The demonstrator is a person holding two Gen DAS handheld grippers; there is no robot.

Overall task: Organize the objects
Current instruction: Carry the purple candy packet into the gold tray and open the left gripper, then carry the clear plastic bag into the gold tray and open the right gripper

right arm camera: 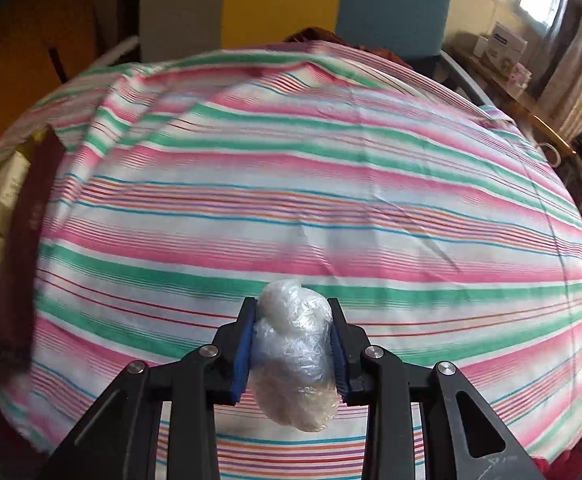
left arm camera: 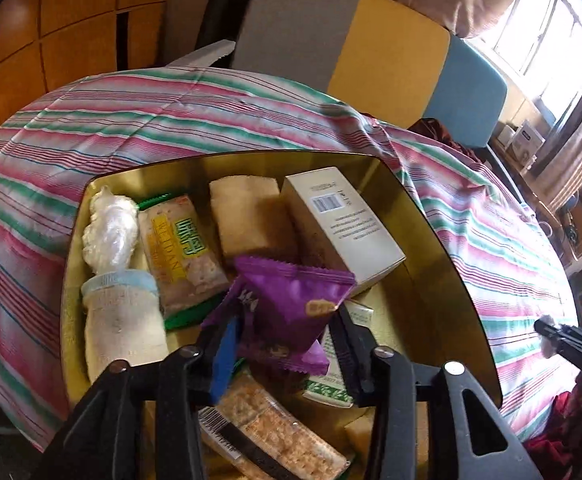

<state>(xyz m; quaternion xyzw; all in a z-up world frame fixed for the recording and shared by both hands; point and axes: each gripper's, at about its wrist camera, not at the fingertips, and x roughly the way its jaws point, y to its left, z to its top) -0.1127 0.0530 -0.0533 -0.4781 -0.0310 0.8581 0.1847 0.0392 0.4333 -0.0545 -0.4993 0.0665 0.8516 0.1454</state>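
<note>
Left wrist view: left gripper point(left arm camera: 281, 332) over the gold tin point(left arm camera: 431, 216), jaws loose around a purple snack packet point(left arm camera: 291, 300).
The packet lies between the parted fingers, not pinched, near the tin's front edge, beside a white box point(left arm camera: 343, 224), cracker packs point(left arm camera: 179, 248) and a baby bottle point(left arm camera: 119, 320).

Right wrist view: right gripper point(right arm camera: 293, 344) clenched on a plastic-wrapped bundle point(right arm camera: 295, 356).
It hangs above the striped cloth point(right arm camera: 331, 184), the tin's contents at the far left edge.
</note>
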